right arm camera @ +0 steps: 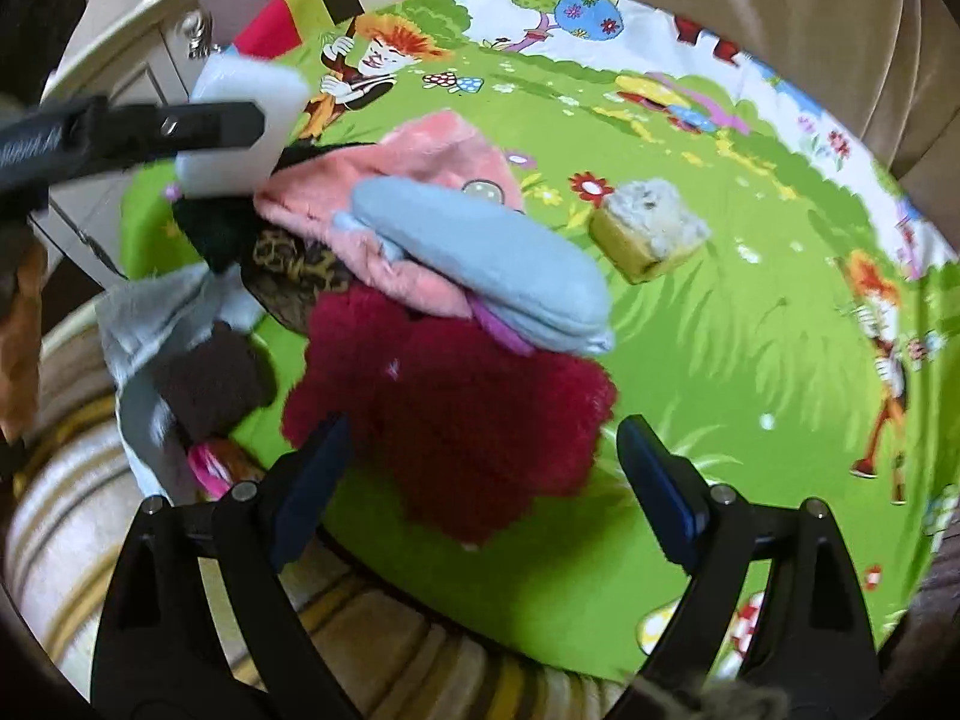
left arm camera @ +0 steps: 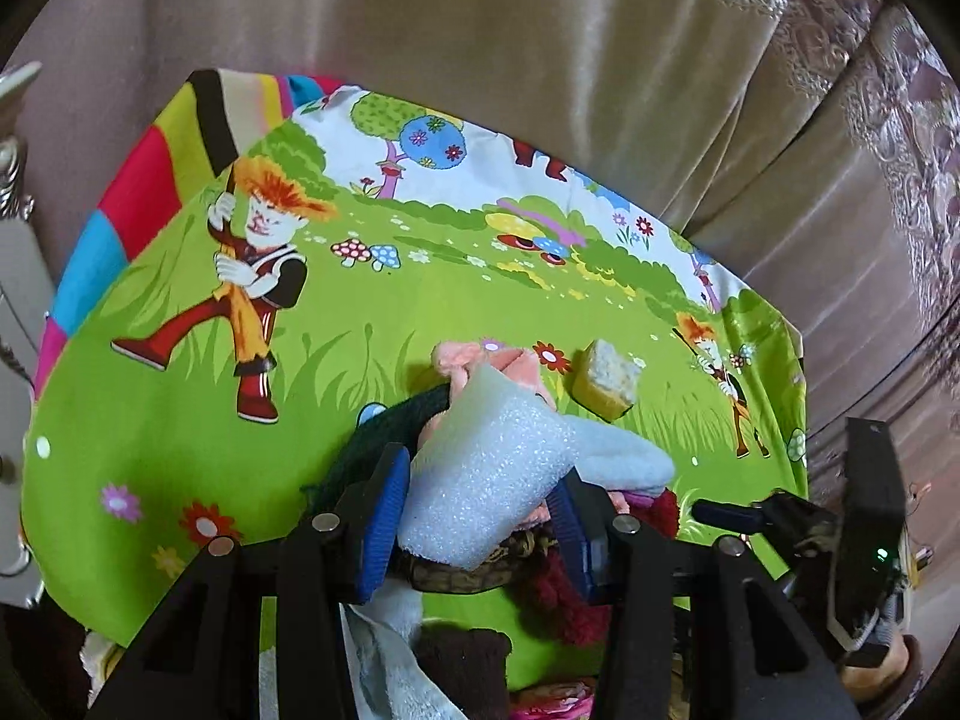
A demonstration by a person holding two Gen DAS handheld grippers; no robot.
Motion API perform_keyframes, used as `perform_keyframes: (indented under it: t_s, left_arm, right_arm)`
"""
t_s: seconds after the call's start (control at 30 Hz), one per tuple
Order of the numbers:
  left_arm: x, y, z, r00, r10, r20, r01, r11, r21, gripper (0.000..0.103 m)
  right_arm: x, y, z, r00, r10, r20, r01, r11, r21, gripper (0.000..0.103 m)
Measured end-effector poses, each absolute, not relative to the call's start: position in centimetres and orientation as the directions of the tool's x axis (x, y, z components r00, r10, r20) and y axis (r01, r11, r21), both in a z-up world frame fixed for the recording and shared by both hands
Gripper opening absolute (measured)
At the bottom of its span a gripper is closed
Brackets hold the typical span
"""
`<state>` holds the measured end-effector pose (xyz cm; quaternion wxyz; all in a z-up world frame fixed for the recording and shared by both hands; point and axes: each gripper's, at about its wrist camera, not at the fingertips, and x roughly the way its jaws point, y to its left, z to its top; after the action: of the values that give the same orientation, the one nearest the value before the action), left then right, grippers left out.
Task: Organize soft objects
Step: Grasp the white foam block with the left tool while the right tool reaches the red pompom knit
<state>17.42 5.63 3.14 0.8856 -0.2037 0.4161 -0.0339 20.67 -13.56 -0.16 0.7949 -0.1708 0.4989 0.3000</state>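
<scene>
My left gripper (left arm camera: 480,474) is shut on a white foam block (left arm camera: 486,480), with its blue pads pressing both sides. In the right wrist view that foam block (right arm camera: 240,126) hangs at the upper left over the pile's edge. The pile holds a pink plush cloth (right arm camera: 420,168), a light blue sock (right arm camera: 480,258), a dark red fluffy piece (right arm camera: 456,414), a leopard-print item (right arm camera: 294,264) and a dark green knit (right arm camera: 210,228). My right gripper (right arm camera: 483,438) stands open just above the red fluffy piece, touching nothing. A yellow sponge (right arm camera: 648,234) lies apart to the right.
Everything rests on a round table under a green cartoon-print cloth (right arm camera: 750,360). A brown sock (right arm camera: 210,384) and a grey towel (right arm camera: 150,312) lie at the pile's left edge. Beige curtains (left arm camera: 480,60) hang behind, and a white cabinet (right arm camera: 126,72) stands at the left.
</scene>
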Motion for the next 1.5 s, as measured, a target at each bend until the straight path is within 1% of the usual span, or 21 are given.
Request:
perform_keyframes:
  t_s: [0.1, 0.2, 0.23, 0.27, 0.33, 0.5, 0.53, 0.57, 0.67, 0.8, 0.83, 0.87, 0.9, 0.93, 0.97, 1.0, 1.07, 1.2, 1.3, 1.43, 1.5]
  left_arm:
    - [17.3, 5.6, 2.8, 0.649, -0.231, -0.725, -0.114, 0.913, -0.393, 0.047]
    - [17.2, 5.6, 2.6, 0.649, -0.236, -0.723, -0.116, 0.909, -0.401, 0.047]
    - [17.1, 5.6, 2.5, 0.649, -0.236, -0.723, -0.116, 0.909, -0.401, 0.047]
    - [17.1, 5.6, 2.5, 0.648, -0.238, -0.723, -0.115, 0.909, -0.402, 0.047]
    - [17.0, 5.5, 2.4, 0.648, -0.241, -0.722, -0.113, 0.908, -0.404, 0.047]
    - [16.7, 5.4, 2.7, 0.661, -0.242, -0.71, -0.107, 0.906, -0.408, 0.047]
    - [16.6, 5.5, 2.8, 0.666, -0.24, -0.707, -0.107, 0.906, -0.409, 0.047]
    - [16.5, 5.5, 2.9, 0.668, -0.238, -0.705, -0.108, 0.906, -0.409, 0.047]
    - [16.4, 5.7, 2.8, 0.669, -0.24, -0.703, -0.113, 0.903, -0.415, 0.047]
    - [16.1, 5.6, 2.7, 0.668, -0.244, -0.703, -0.11, 0.902, -0.418, 0.047]
    - [16.1, 5.6, 2.7, 0.668, -0.245, -0.703, -0.11, 0.902, -0.418, 0.047]
    - [16.0, 5.6, 2.6, 0.667, -0.246, -0.703, -0.109, 0.901, -0.42, 0.047]
    - [16.0, 5.6, 2.6, 0.667, -0.247, -0.702, -0.109, 0.9, -0.421, 0.047]
    - [15.9, 5.6, 2.6, 0.668, -0.248, -0.702, -0.11, 0.9, -0.423, 0.047]
    - [15.9, 5.6, 2.5, 0.668, -0.25, -0.701, -0.111, 0.898, -0.425, 0.047]
    - [16.0, 5.7, 2.5, 0.668, -0.251, -0.7, -0.112, 0.897, -0.428, 0.047]
    - [15.9, 5.7, 2.5, 0.67, -0.252, -0.698, -0.111, 0.896, -0.43, 0.047]
    - [15.8, 5.8, 2.7, 0.676, -0.246, -0.694, -0.115, 0.896, -0.43, 0.047]
    - [15.7, 6.2, 2.6, 0.681, -0.244, -0.691, -0.124, 0.891, -0.437, 0.047]
    - [15.7, 6.5, 2.6, 0.684, -0.243, -0.687, -0.13, 0.887, -0.444, 0.047]
    - [15.6, 6.6, 2.6, 0.688, -0.242, -0.684, -0.132, 0.885, -0.447, 0.047]
  right_arm:
    - [21.6, -12.4, -1.7, 0.288, 0.271, -0.918, -0.656, 0.755, 0.017, 0.091]
    - [22.0, -11.9, -1.7, 0.276, 0.312, -0.909, -0.662, 0.747, 0.056, 0.092]
    - [22.0, -11.9, -1.6, 0.284, 0.319, -0.904, -0.662, 0.748, 0.056, 0.086]
    - [22.1, -11.8, -1.6, 0.283, 0.33, -0.901, -0.665, 0.744, 0.064, 0.071]
    - [22.1, -11.9, -1.6, 0.254, 0.352, -0.901, -0.667, 0.739, 0.1, 0.063]
    - [21.7, -12.4, -0.8, 0.266, 0.371, -0.89, -0.667, 0.737, 0.108, 0.042]
    - [21.6, -12.5, -0.6, 0.273, 0.372, -0.887, -0.665, 0.739, 0.105, 0.031]
    - [21.5, -12.7, -0.3, 0.283, 0.372, -0.884, -0.66, 0.745, 0.102, 0.022]
    - [21.7, -14.0, 0.3, 0.271, 0.41, -0.871, -0.634, 0.757, 0.159, 0.016]
    - [22.1, -14.5, 0.1, 0.284, 0.386, -0.878, -0.615, 0.775, 0.142, 0.017]
    - [22.1, -14.6, 0.1, 0.284, 0.374, -0.883, -0.612, 0.779, 0.133, 0.023]
    - [22.0, -14.8, 0.1, 0.293, 0.343, -0.893, -0.607, 0.788, 0.104, 0.035]
    - [21.8, -14.8, 0.4, 0.318, 0.304, -0.898, -0.607, 0.793, 0.054, 0.042]
    - [21.3, -14.8, 1.0, 0.343, 0.292, -0.893, -0.622, 0.783, 0.017, 0.056]
    - [20.6, -14.7, 1.8, 0.358, 0.309, -0.881, -0.652, 0.759, 0.002, 0.066]
    - [20.0, -14.5, 2.4, 0.364, 0.328, -0.872, -0.68, 0.733, -0.009, 0.07]
    - [18.6, -13.3, 3.3, 0.376, 0.341, -0.861, -0.742, 0.668, -0.06, 0.085]
    - [16.4, -9.7, 1.5, 0.434, 0.221, -0.874, -0.82, 0.498, -0.281, 0.086]
    - [15.4, -8.1, -0.8, 0.459, 0.156, -0.875, -0.842, 0.392, -0.371, 0.086]
    - [16.2, -7.2, -2.6, 0.455, 0.132, -0.881, -0.846, 0.373, -0.381, 0.086]
    - [17.2, -7.3, -2.8, 0.427, 0.153, -0.891, -0.844, 0.422, -0.332, 0.078]
